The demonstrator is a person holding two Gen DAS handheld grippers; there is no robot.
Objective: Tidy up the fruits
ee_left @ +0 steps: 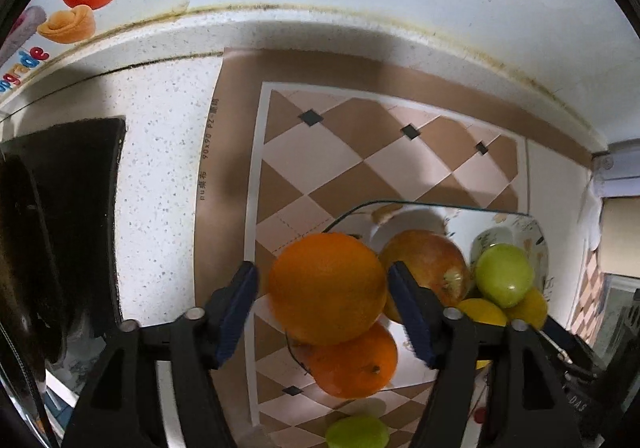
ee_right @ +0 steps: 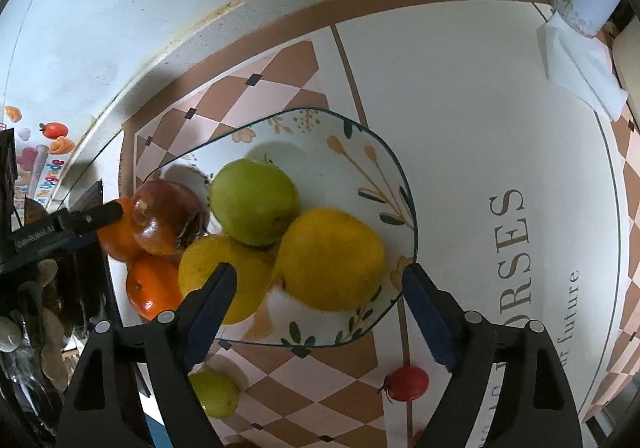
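**Two fruits released at the bowl, strays left on the desk**

The left gripper points straight down over an orange, its jaws wide with clear gaps either side, holding nothing. This orange sits on a second orange at the near-left rim of the bowl. The right gripper hangs over a large yellow fruit inside the bowl, jaws likewise spread and off its skin.

The bowl looks like glazed ceramic, rigid and breakable, so fruit should go in gently. The oranges are firm, round and likely to roll; the upper one seems perched and may slip off the pile. Each is best taken across its widest middle, with the pads on opposite sides. The apples would bruise under hard squeezing.

The right wrist view shows the whole bowl: a green apple, a reddish apple and another yellow fruit, plus a small red fruit and a green fruit loose on the patterned cloth covering the desk. The left wrist view misses the red fruit, yet shows how the oranges are stacked, and a dark object at the left
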